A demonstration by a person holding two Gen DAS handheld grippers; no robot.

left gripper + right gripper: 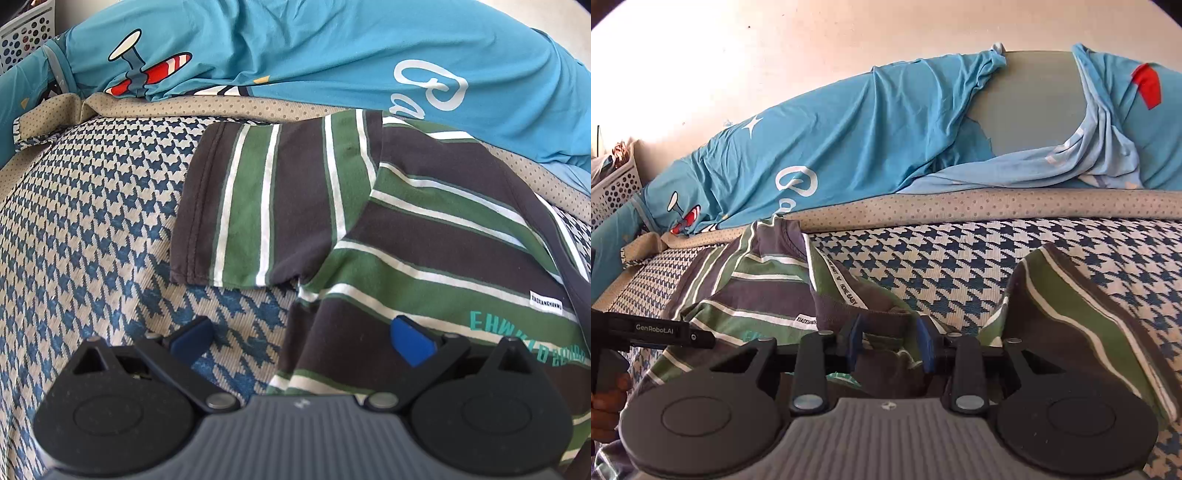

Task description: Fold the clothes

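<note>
Early in the fold: striped T-shirt (424,229) spread on the houndstooth-covered bed (92,221), lower right of the left wrist frame. Left hand-held gripper (306,341) gaping wide at the shirt's side edge, gripping nothing. Right hand-held gripper (891,345) pinched narrow on bunched neckline cloth. Next, probably: left closing on the side edge, then both drawing across. Soft, limp, rumpled jersey; blue sheet (849,140) heaped behind.
</note>
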